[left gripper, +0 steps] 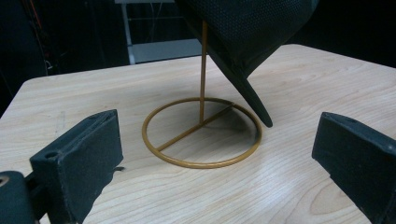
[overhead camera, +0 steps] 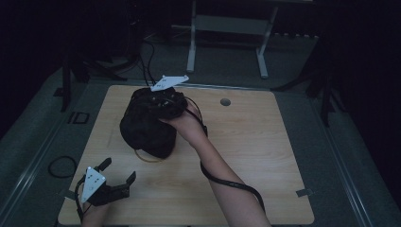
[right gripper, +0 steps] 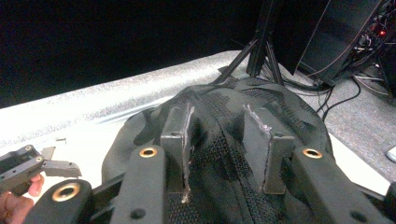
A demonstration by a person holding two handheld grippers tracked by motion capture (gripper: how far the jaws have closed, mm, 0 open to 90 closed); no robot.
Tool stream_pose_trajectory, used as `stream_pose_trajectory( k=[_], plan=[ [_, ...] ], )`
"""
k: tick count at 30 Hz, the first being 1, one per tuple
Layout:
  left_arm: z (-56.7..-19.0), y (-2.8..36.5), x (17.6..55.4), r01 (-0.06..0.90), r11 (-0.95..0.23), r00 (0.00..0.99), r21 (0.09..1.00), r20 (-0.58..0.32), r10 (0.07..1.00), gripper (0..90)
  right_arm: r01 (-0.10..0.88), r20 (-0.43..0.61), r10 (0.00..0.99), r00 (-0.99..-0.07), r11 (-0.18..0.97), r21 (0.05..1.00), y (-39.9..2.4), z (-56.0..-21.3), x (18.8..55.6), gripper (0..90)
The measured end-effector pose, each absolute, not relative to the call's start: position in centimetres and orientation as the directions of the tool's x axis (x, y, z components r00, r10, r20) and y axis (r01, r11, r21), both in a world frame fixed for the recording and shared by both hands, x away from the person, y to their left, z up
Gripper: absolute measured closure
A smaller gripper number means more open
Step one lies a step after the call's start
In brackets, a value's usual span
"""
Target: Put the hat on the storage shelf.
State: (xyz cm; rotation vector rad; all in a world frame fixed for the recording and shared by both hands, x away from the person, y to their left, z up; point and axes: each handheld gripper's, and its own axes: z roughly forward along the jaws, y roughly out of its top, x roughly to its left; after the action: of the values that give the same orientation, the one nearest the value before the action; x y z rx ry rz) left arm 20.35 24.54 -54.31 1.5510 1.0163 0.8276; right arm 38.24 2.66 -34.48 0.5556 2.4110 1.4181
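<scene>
A black mesh cap (overhead camera: 142,127) sits tilted on a thin gold wire stand, whose ring base (overhead camera: 147,160) lies on the wooden table (overhead camera: 255,142). My right gripper (overhead camera: 163,101) is on top of the cap; in the right gripper view it (right gripper: 218,112) is shut on a fold of the mesh (right gripper: 219,140). My left gripper (overhead camera: 120,169) is open near the table's front left corner. In the left gripper view it (left gripper: 217,119) faces the ring base (left gripper: 201,164), the pole (left gripper: 203,70) and the cap's brim (left gripper: 254,100), with nothing between the jaws.
A round cable hole (overhead camera: 225,101) sits at the back of the table. A white frame's legs (overhead camera: 191,47) stand on the floor behind. Dark tripod legs (overhead camera: 326,94) stand to the right, and a cable loop (overhead camera: 61,165) lies on the floor at left.
</scene>
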Motion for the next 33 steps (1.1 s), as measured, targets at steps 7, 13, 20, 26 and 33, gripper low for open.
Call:
stream_pose_trajectory(
  k=[7, 13, 20, 26, 33],
  plan=[
    [-54.3, 24.5, 20.3, 0.191, -0.082, 0.397, 0.978, -0.001, 0.918, 2.1, 0.186, -0.048, 0.469, -0.882, 0.44, 0.879, 2.4, -34.2, 38.3, 57.8],
    [-54.3, 24.5, 20.3, 0.192, -0.083, 0.398, 0.978, 0.0, 0.917, 2.1, 0.189, -0.046, 0.479, -0.877, 0.432, 0.882, 1.9, -34.0, 38.3, 51.0],
    [-54.2, 24.3, 20.3, 0.193, -0.081, 0.406, 0.978, -0.005, 0.914, 2.2, 0.192, -0.034, 0.474, -0.88, 0.42, 0.887, 1.0, -33.9, 38.2, 36.7],
    [-54.2, 23.8, 20.1, 0.197, -0.092, 0.419, 0.976, 0.001, 0.908, 2.1, 0.183, -0.015, 0.434, -0.901, 0.409, 0.894, -0.3, -34.5, 37.7, 13.5],
    [-54.5, 23.4, 20.1, 0.22, -0.114, 0.449, 0.969, 0.003, 0.893, 2.2, 0.175, -0.017, 0.435, -0.9, 0.397, 0.901, -2.2, -35.6, 37.1, 12.2]
  ],
)
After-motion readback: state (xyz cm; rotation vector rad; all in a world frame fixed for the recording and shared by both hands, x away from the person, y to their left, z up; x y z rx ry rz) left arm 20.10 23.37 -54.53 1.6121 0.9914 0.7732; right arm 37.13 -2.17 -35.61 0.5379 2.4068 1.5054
